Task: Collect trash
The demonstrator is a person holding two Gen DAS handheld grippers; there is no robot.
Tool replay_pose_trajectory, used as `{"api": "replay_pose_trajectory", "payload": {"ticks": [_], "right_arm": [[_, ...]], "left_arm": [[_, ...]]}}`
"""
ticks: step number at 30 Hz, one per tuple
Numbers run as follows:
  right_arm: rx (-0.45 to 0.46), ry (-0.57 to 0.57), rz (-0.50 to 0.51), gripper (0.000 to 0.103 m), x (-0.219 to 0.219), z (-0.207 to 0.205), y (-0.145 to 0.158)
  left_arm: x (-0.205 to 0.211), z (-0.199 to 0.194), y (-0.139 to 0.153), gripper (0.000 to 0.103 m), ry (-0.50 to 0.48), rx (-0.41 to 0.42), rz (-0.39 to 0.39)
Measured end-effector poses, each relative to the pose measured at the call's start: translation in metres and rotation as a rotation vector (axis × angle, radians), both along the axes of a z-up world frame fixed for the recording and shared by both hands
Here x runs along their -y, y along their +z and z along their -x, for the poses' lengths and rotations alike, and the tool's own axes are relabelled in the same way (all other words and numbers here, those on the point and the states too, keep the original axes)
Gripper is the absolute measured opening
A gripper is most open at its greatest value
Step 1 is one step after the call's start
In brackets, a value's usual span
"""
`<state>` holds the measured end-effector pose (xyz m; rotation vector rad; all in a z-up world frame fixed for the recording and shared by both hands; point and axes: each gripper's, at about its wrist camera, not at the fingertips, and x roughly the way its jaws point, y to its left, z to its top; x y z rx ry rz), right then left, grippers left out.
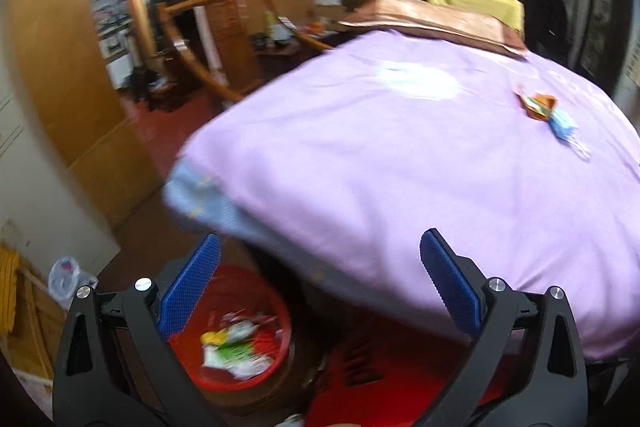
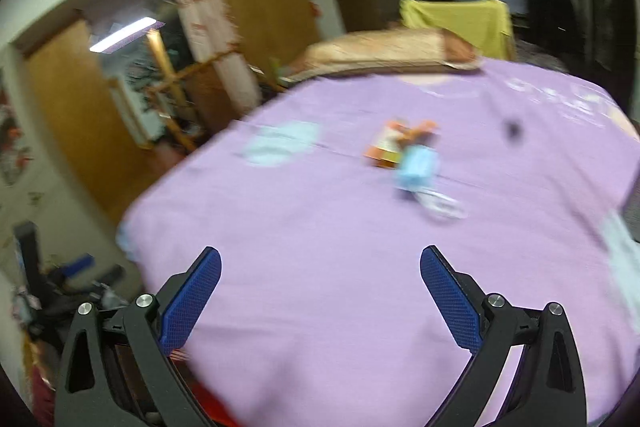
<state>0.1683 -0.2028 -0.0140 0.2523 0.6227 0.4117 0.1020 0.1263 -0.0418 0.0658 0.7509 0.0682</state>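
A red basket [image 1: 276, 311] on the floor by the bed corner holds several wrappers [image 1: 234, 347]. On the purple bedspread [image 1: 400, 167] lie an orange wrapper [image 1: 538, 105] and a blue face mask [image 1: 562, 125], far right in the left wrist view. In the right wrist view the orange wrapper [image 2: 386, 147], the blue mask [image 2: 418, 167] and a clear plastic bit [image 2: 442, 207] lie mid-bed. My left gripper [image 1: 320, 251] is open and empty above the basket and the bed edge. My right gripper [image 2: 320, 263] is open and empty over the near part of the bedspread [image 2: 320, 267].
A brown pillow [image 1: 432, 17] and a yellow cloth [image 1: 472, 1] sit at the head of the bed. A wooden frame [image 1: 208, 27] and wooden doors [image 1: 60, 67] stand to the left. A white plastic bag [image 1: 66, 277] lies on the floor at left. A small dark spot [image 2: 512, 129] is on the bedspread.
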Motion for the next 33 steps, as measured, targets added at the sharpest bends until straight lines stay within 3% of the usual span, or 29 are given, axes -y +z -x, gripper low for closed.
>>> {"api": "replay_pose_trajectory", "payload": {"ticks": [4,11,19,26,33], "right_arm": [[-0.091,-0.072,0.065,0.098,0.026,-0.026,-0.029],[-0.165,-0.107,0.139,0.098,0.043,-0.061,-0.062],[-0.237,-0.079,0.109,0.098,0.048,-0.071,-0.074],[-0.266,-0.074,0.134,0.099,0.044,-0.075,-0.077],[-0.268,-0.071,0.187,0.099,0.036,-0.075,-0.075]], "left_arm": [[0.046,-0.041,-0.001,0.096,-0.092,-0.018,-0.039],[0.131,-0.121,-0.004,0.096,-0.226,-0.062,-0.072],[0.216,-0.200,0.004,0.096,-0.380,-0.106,0.051],[0.288,-0.257,-0.013,0.096,-0.448,-0.171,0.062],[0.295,-0.294,-0.043,0.097,-0.444,-0.265,0.120]]}}
